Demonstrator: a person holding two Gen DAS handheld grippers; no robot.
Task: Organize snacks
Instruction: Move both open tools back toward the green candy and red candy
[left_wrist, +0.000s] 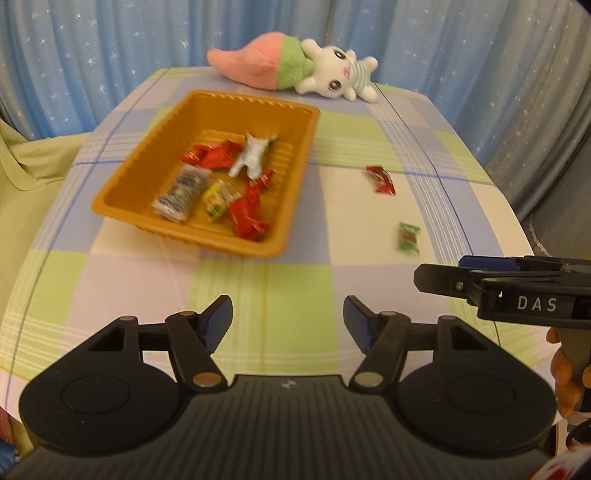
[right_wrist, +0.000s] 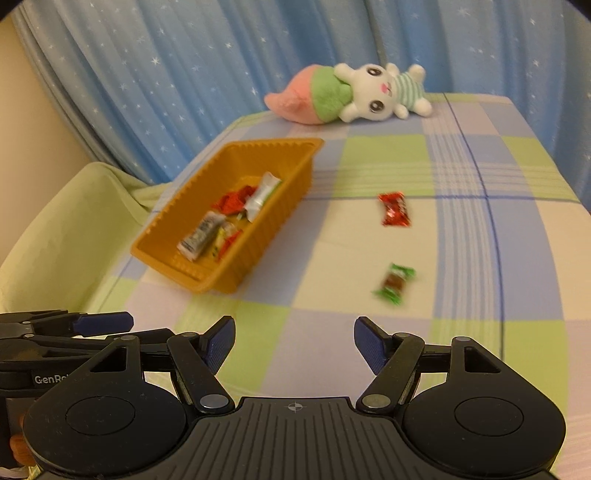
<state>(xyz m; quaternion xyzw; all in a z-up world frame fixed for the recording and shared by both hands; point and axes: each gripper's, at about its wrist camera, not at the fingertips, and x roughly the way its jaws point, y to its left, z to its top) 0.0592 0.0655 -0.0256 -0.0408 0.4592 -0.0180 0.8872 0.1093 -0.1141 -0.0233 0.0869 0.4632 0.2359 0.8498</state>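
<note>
Left wrist view: your left gripper (left_wrist: 288, 319) and right gripper (right_wrist: 294, 341) both carry wide, empty fingers.
Tray (left_wrist: 122, 173): holds the sorted snacks.
Strays: red candy (right_wrist: 394, 209) and green candy (right_wrist: 395, 283) lie right of the tray on the worktop (right_wrist: 369, 170), awaiting pickup.

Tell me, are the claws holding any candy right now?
No. The left claw and the right claw are both open and empty, above the checked tablecloth. Nothing is between their blue pads.
</note>
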